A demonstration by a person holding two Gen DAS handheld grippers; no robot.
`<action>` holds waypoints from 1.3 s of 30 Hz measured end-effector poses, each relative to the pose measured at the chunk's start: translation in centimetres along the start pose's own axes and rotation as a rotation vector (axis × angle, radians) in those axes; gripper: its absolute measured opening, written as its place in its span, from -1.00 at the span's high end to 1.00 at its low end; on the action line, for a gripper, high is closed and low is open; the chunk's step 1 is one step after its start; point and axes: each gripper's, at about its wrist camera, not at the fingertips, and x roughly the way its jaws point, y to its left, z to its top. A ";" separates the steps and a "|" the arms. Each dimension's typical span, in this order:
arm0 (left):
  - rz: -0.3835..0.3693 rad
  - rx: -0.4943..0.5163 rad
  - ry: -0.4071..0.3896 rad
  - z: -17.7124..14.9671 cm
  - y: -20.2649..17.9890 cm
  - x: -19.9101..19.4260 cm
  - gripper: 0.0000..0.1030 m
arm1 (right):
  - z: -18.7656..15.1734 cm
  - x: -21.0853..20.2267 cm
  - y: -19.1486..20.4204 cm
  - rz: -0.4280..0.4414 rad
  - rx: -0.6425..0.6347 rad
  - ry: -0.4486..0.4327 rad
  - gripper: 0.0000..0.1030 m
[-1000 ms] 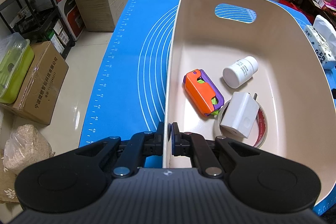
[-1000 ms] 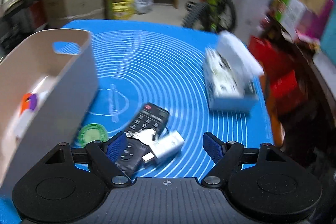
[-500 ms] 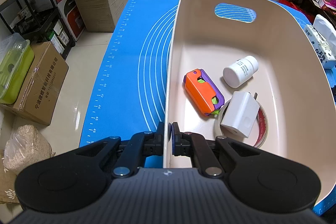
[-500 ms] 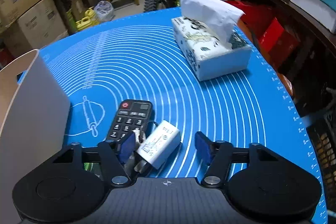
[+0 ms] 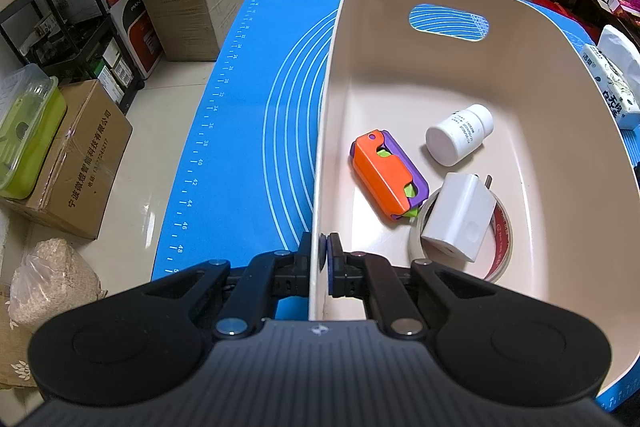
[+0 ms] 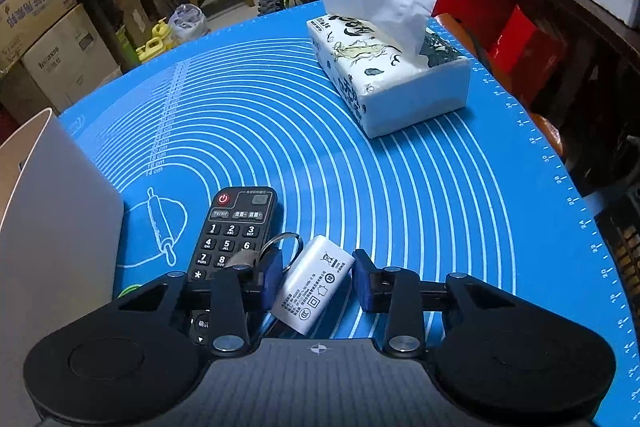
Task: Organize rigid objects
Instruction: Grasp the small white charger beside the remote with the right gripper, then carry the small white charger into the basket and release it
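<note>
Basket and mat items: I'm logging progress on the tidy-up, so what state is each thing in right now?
Basket: upright, wall pinched by the left gripper.
Orange toy: lying in the basket.
White bottle: on its side in the basket.
White plug: resting on the tape roll.
Charger: on the mat, between the right gripper pads, which have just been closing.
Remote: flat, face up.

My blue mat (image 6: 360, 155): beige bin (image 5: 540, 75); right of it, remote (image 6: 234, 223), charger (image 6: 314, 287), tissue box (image 6: 396, 75).
</note>
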 end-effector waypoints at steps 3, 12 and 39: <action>0.000 0.000 0.000 0.0 0.0 0.0 0.82 | 0.0 -0.1 0.1 0.011 0.008 -0.008 0.21; -0.001 -0.002 0.000 0.0 0.0 0.0 0.82 | -0.3 -0.9 1.4 0.028 -0.066 -0.034 0.39; -0.007 -0.005 0.001 -0.1 0.1 0.0 0.81 | 0.5 -7.6 3.6 0.038 -0.160 -0.243 0.39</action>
